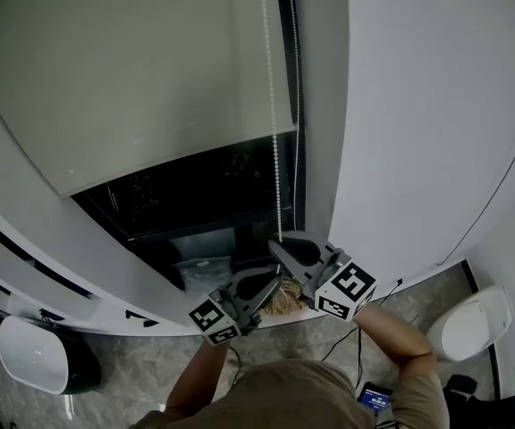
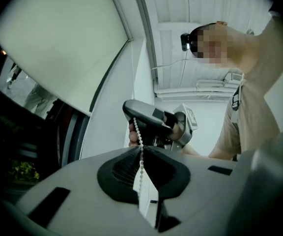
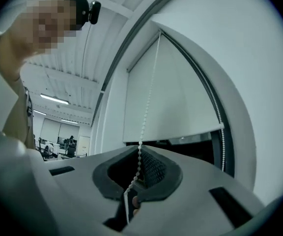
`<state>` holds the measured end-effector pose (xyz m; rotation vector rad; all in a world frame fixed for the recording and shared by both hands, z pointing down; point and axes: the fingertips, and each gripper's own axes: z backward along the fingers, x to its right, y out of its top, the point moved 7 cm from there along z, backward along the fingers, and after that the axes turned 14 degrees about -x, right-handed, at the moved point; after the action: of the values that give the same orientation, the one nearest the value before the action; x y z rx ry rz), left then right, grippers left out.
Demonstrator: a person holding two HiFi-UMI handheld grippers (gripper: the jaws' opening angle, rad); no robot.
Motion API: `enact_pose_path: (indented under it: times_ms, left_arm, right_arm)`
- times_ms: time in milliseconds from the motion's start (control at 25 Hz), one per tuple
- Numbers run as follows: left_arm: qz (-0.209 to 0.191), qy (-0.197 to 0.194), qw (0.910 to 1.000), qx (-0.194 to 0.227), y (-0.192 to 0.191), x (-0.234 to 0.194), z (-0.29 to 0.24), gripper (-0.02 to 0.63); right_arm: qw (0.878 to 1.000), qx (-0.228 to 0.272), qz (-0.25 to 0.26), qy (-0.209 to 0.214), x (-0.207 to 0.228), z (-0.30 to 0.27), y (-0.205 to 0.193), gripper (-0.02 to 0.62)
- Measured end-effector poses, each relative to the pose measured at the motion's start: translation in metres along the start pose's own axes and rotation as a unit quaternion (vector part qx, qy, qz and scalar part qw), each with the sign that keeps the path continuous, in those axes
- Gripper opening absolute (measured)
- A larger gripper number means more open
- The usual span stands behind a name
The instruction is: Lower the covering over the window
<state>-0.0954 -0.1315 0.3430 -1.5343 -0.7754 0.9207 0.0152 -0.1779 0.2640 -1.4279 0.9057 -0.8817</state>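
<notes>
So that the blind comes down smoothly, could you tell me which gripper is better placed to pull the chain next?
Probably the right gripper: it is shut on the chain above the left gripper, so it has more room to pull down.

Dim, greyish pics, no hard shadows. Head view: blind [image 1: 132, 70] evenly lit, window glass [image 1: 204, 186] near black w/ faint reflections. Gripper views: strong fisheye, black vignette at corners, foreground soft. Right gripper view: ceiling strip lights [image 3: 53, 99] glare at 9 o'clock.
</notes>
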Motion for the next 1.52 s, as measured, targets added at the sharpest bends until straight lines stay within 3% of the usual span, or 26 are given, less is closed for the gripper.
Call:
enact_pose_path:
  times_ms: [40, 80, 120, 160, 320, 360, 400, 440, 520, 560, 600, 640, 720, 880, 960, 1040, 1080, 1160, 1200, 1320, 1360, 1400, 1520]
  left_arm:
    - [0.010, -0.010, 0.9996, 0.022, 0.004, -0.004, 0.009, 0.030]
    - [0.022, -0.016, 0.9983, 0.051, 0.013, -0.011, 0.019, 0.128]
    - [0.026, -0.015, 0.9967, 0.076, 0.025, -0.017, 0.028, 0.184]
    - [0.016, -0.005, 0.9959, 0.089, 0.041, -0.022, 0.031, 0.184]
    - [-0.067, 0.036, 0.9962, 0.043, 0.102, -0.025, -0.001, 0.184]
    - [-0.078, 0.034, 0.9959, 0.032, 0.109, -0.023, -0.010, 0.179]
    - [-0.079, 0.027, 0.9961, 0.027, 0.112, -0.021, -0.015, 0.055]
    - [-0.073, 0.022, 0.9967, 0.029, 0.111, -0.020, -0.017, 0.023]
    - [-0.053, 0.034, 0.9972, 0.039, 0.101, -0.021, -0.010, 0.020]
    - [-0.047, 0.049, 0.9970, 0.039, 0.094, -0.022, -0.005, 0.019]
    - [-0.042, 0.058, 0.9969, 0.033, 0.085, -0.024, -0.001, 0.018]
    - [-0.035, 0.060, 0.9973, 0.025, 0.076, -0.025, 0.000, 0.018]
    - [-0.023, 0.046, 0.9986, 0.009, 0.056, -0.024, -0.003, 0.018]
    - [-0.001, 0.011, 0.9998, 0.015, 0.035, -0.007, -0.015, 0.018]
    - [-0.016, 0.016, 0.9996, 0.015, 0.036, 0.000, -0.013, 0.018]
    - [-0.045, 0.042, 0.9975, 0.035, 0.041, -0.003, -0.001, 0.020]
    - [-0.050, 0.051, 0.9953, 0.065, 0.048, -0.009, 0.010, 0.021]
    - [-0.041, 0.050, 0.9892, 0.132, 0.075, -0.020, 0.030, 0.181]
    - [-0.052, 0.048, 0.9876, 0.140, 0.091, -0.022, 0.031, 0.186]
    - [-0.128, 0.050, 0.9880, 0.070, 0.124, -0.009, 0.001, 0.184]
    - [-0.136, 0.049, 0.9884, 0.047, 0.128, -0.006, -0.011, 0.158]
    - [-0.130, 0.046, 0.9898, 0.035, 0.129, -0.008, -0.018, 0.032]
    - [-0.082, 0.044, 0.9946, 0.046, 0.123, -0.020, -0.012, 0.025]
  right_arm:
    - [1.000, -0.002, -0.007, -0.007, 0.003, 0.001, -0.005, 0.008]
    - [1.000, -0.012, -0.013, -0.011, 0.005, 0.002, -0.013, 0.008]
    - [0.999, -0.029, -0.021, -0.010, 0.004, 0.001, -0.024, 0.008]
    - [0.999, -0.046, -0.027, -0.003, 0.001, -0.001, -0.034, 0.008]
    - [0.998, -0.057, -0.028, 0.016, -0.018, -0.007, -0.046, 0.008]
    - [0.998, -0.053, -0.030, 0.016, -0.019, -0.008, -0.045, 0.008]
    - [0.998, -0.049, -0.031, 0.014, -0.019, -0.008, -0.045, 0.008]
    - [0.999, -0.045, -0.028, 0.012, -0.019, -0.007, -0.046, 0.008]
    - [0.999, -0.036, 0.003, 0.008, -0.024, 0.004, -0.051, 0.009]
    - [0.999, -0.031, 0.020, 0.005, -0.027, 0.013, -0.053, 0.034]
    - [1.000, -0.019, 0.024, 0.002, -0.028, 0.024, -0.051, 0.172]
    - [1.000, -0.002, 0.015, -0.001, -0.025, 0.032, -0.045, 0.202]
    - [0.999, 0.032, 0.000, -0.005, -0.012, 0.036, -0.021, 0.202]
    - [0.998, 0.033, 0.051, -0.011, 0.001, 0.013, 0.018, 0.187]
    - [0.997, 0.024, 0.070, -0.016, -0.004, 0.007, 0.024, 0.048]
    - [0.998, 0.025, 0.061, -0.023, -0.006, 0.008, 0.025, 0.017]
    - [0.998, 0.024, 0.048, -0.027, -0.004, 0.010, 0.022, 0.015]
    - [1.000, -0.002, 0.018, -0.022, -0.001, 0.012, 0.004, 0.014]
    - [1.000, -0.023, 0.009, -0.013, -0.002, 0.011, -0.008, 0.014]
    - [0.999, -0.046, 0.012, 0.000, -0.013, 0.007, -0.027, 0.014]
    - [0.999, -0.044, 0.015, 0.000, -0.015, 0.006, -0.027, 0.015]
    - [0.999, -0.039, 0.018, 0.002, -0.016, 0.005, -0.026, 0.015]
    - [0.999, -0.019, 0.038, 0.033, -0.021, 0.015, -0.032, 0.020]
